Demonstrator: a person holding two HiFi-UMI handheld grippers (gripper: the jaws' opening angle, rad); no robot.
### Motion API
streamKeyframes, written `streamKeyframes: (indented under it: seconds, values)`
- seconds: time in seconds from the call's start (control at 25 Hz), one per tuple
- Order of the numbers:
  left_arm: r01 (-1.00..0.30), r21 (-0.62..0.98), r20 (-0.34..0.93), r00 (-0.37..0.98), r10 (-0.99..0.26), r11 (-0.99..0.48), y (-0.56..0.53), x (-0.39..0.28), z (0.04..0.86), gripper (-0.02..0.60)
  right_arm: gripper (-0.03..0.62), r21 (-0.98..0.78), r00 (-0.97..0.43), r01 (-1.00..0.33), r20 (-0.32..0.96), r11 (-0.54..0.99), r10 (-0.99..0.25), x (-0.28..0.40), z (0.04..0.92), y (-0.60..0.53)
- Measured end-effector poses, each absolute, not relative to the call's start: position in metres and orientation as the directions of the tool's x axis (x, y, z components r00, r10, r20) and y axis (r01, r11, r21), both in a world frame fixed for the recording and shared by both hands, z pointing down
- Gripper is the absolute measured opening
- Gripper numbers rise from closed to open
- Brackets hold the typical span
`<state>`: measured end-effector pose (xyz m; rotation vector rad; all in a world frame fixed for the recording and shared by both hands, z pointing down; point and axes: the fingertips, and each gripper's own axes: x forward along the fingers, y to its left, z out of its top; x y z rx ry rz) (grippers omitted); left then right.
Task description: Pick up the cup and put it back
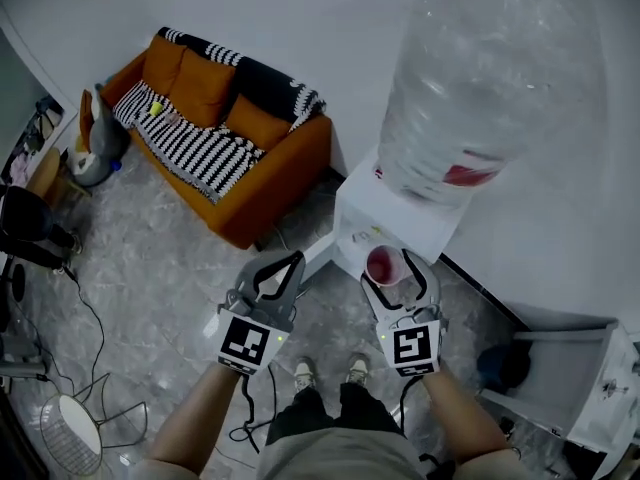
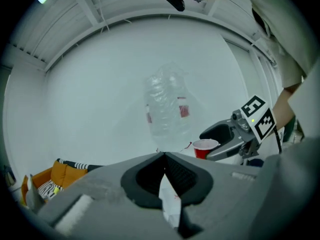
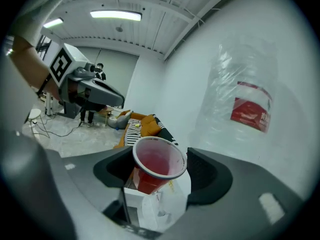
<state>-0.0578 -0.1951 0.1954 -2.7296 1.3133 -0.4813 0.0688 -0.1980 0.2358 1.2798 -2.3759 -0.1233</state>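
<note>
Red cup (image 3: 156, 160) rides tilted, rim uppermost, clasped between the wide-set jaws of the right gripper (image 1: 398, 268), the white water dispenser (image 1: 400, 223) just below and ahead, while the left gripper (image 2: 164, 156), jaws closed and empty, hangs alongside.

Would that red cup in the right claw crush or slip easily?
The red cup looks thin-walled plastic, so it probably flexes and dents under a firm squeeze. It appears empty, so likely very light. It sits tilted in the right gripper, so its tapered, smooth sides may slip.
</note>
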Motion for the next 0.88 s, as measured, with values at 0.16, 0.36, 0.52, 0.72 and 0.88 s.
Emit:
streamKeyframes:
  seconds: [0.16, 0.36, 0.52, 0.72, 0.88]
  values:
    - [-0.73, -0.099, 0.309, 0.623, -0.718, -0.676, -0.211, -0.054, 0.252, 0.002, 0.331, 0.297, -0.47, -0.767, 0.343, 0.569, -0.813, 0.055, 0.276, -0.212]
    - [-0.714, -0.077, 0.377, 0.626, -0.683, -0.696, -0.232, -0.058, 0.319, 0.002, 0.331, 0.266, -0.479, -0.76, 0.388, 0.593, -0.787, 0.037, 0.338, -0.229]
    - [-0.713, -0.047, 0.394, 0.631, -0.669, -0.7, -0.244, -0.061, 0.37, 0.002, 0.331, 0.204, -0.455, -0.79, 0.438, 0.578, -0.776, 0.036, 0.394, -0.243]
    - [-0.728, -0.001, 0.431, 0.618, -0.658, -0.685, -0.255, -0.071, 0.437, 0.002, 0.331, 0.153, -0.417, -0.823, 0.493, 0.548, -0.764, 0.035, 0.457, -0.255]
    - [-0.746, 0.027, 0.456, 0.602, -0.656, -0.665, -0.27, -0.076, 0.484, 0.002, 0.331, 0.144, -0.387, -0.835, 0.531, 0.53, -0.754, 0.035, 0.507, -0.267]
